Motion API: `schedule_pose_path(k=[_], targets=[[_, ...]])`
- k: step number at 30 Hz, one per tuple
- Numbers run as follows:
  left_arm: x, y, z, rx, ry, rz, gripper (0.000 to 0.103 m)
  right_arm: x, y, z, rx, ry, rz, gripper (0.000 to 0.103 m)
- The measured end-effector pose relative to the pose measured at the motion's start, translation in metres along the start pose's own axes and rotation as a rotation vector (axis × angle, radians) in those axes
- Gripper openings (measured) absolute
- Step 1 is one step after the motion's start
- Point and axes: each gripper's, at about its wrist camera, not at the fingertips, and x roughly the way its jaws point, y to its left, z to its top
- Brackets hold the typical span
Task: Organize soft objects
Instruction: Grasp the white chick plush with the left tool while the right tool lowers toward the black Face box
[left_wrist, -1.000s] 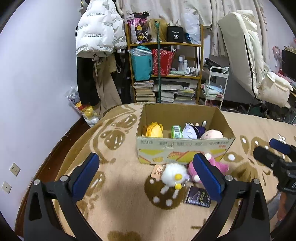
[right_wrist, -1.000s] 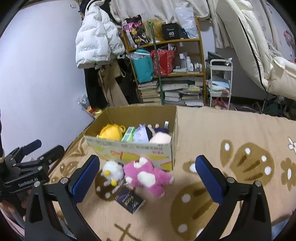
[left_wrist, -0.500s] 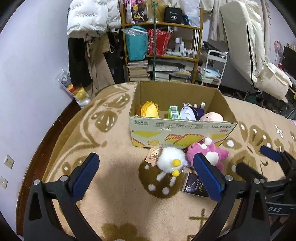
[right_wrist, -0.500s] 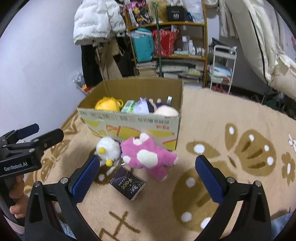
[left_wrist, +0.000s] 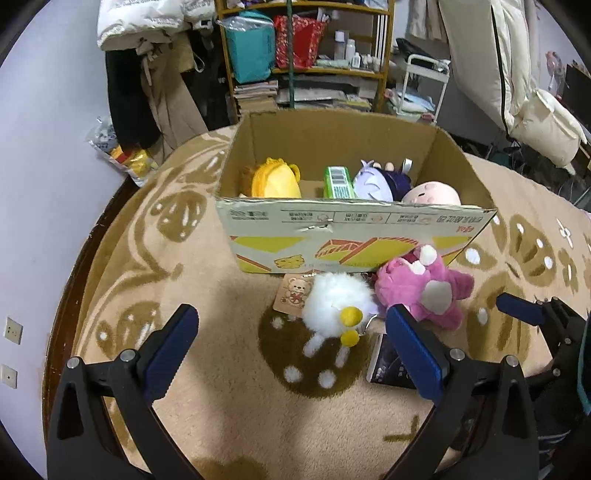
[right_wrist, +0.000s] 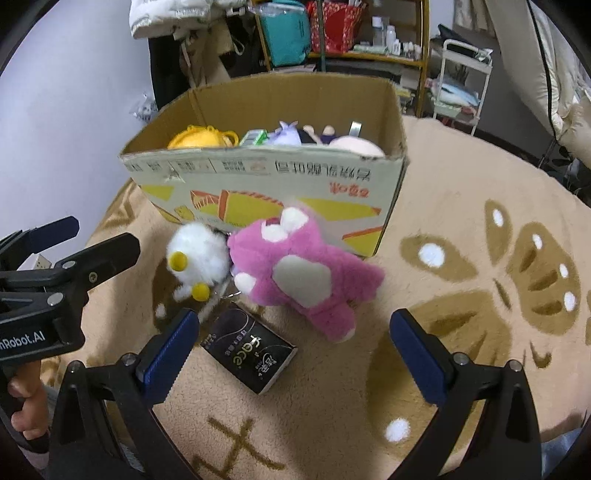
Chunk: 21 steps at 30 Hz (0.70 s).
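— How far along are you?

— Partway, I'd judge. The cardboard box (left_wrist: 347, 225) in the middle of the left wrist frame already holds a yellow plush (left_wrist: 275, 179), a purple one (left_wrist: 371, 181) and a pale pink one (left_wrist: 432, 192), along with a green carton (left_wrist: 338, 181). Two toys are left on the rug (left_wrist: 155, 266): the white fluffy toy (left_wrist: 338, 301) and the pink plush (left_wrist: 424, 286), touching each other just in front of the box's near wall.

— And your jaws?

— Both pairs are spread wide with nothing in them. My left gripper (left_wrist: 291, 345) hangs low over the white toy; my right gripper (right_wrist: 293, 345) frames the pink plush.

— Anything in the way?

— A dark packet (right_wrist: 249, 350) lies on the rug just below both toys, right by my right jaws' lower-left pad. A bear tag (left_wrist: 291, 293) sits beside the white toy. The box wall stands close behind both.
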Motion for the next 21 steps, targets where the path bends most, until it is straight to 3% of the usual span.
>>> schedule_pose_path(k=[12,21], targets=[[0.057,-0.014,0.009,0.048,0.109,-0.046,0.100,0.039,0.021,0.000,-0.048,0.095,0.013,0.103],[0.077,-0.016,0.008,0.033,0.143,-0.068,0.100,0.055,0.029,0.000,-0.039,0.091,-0.030,0.103]])
